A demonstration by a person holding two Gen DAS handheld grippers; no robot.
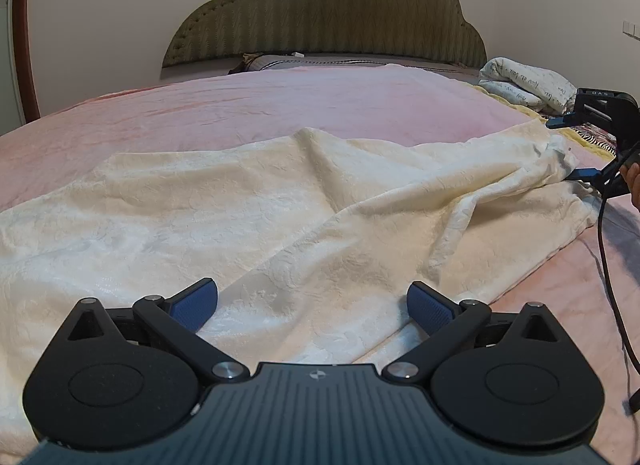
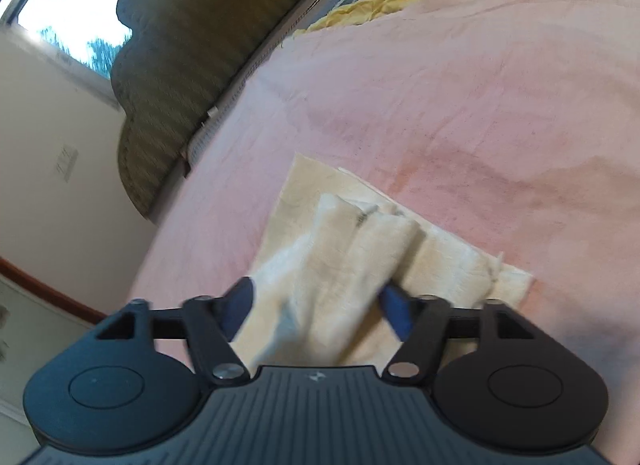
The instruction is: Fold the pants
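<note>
Two grippers worked the cream pants [image 1: 248, 201] spread across the pink bed [image 1: 200, 105]. The left gripper [image 1: 312, 309] hovered apart over the near edge, gripping nothing. The right gripper [image 2: 316, 305] straddled a bunched leg end, jaws parted, probably releasing it for folding.

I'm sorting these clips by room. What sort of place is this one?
A bedroom, most likely. The cream pants lie on a bed with a pink cover, a padded green headboard stands against the wall, and a folded quilt sits near it.
</note>
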